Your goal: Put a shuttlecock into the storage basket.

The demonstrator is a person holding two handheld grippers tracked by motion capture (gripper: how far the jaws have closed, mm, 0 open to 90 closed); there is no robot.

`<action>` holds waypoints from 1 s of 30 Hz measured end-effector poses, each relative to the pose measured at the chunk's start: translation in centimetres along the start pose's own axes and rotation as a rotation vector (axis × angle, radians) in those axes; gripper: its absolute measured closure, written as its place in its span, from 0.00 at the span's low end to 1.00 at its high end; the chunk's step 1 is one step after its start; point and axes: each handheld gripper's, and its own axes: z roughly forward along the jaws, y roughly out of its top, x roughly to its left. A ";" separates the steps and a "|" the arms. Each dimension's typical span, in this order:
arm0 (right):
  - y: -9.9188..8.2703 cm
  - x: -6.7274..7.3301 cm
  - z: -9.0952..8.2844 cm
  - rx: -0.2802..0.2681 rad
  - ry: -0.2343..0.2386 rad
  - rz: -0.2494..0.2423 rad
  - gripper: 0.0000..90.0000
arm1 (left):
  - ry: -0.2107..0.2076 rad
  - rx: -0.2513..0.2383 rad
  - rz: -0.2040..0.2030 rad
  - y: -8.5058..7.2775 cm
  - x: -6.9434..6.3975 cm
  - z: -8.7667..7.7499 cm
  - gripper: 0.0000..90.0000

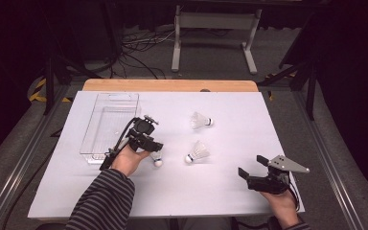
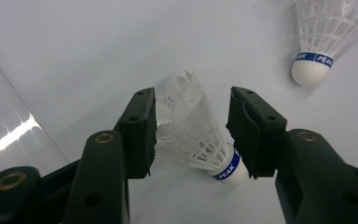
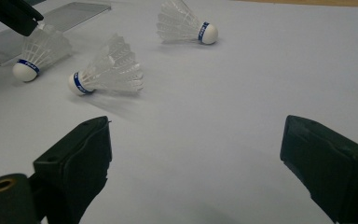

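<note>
Layout, referenced to the tray (image 1: 109, 125). Tray lies on the tabletop (image 1: 230, 191), left half, toward the far edge. Near shuttlecock (image 1: 156, 158) lies just right of the tray's near right corner, between the fingers (image 2: 140, 130) of the left gripper (image 1: 146, 143). Middle shuttlecock (image 1: 198, 153) lies farther right of the tray. Far shuttlecock (image 1: 201, 120) lies behind the middle one, level with the tray's middle. Right gripper (image 1: 251, 167) sits well right of the tray, near the front edge.

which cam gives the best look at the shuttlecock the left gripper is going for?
Left gripper view: the shuttlecock lies between the jaws, left pad against the feathers, right pad apart. High view shows just its cork beside the left gripper. Right gripper view shows it small, far left, under a jaw tip.
</note>
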 end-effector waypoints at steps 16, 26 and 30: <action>0.0 0.0 0.0 0.002 -0.002 0.001 0.11 | -0.025 0.006 0.011 -0.1 -0.1 0.0 0.79; 0.0 0.0 0.0 0.001 -0.003 0.000 0.11 | -0.057 0.002 0.023 -0.1 -0.2 -0.2 0.92; 0.0 0.0 0.0 0.004 -0.002 0.000 0.11 | -0.064 0.006 0.040 -0.2 -0.2 -0.4 0.96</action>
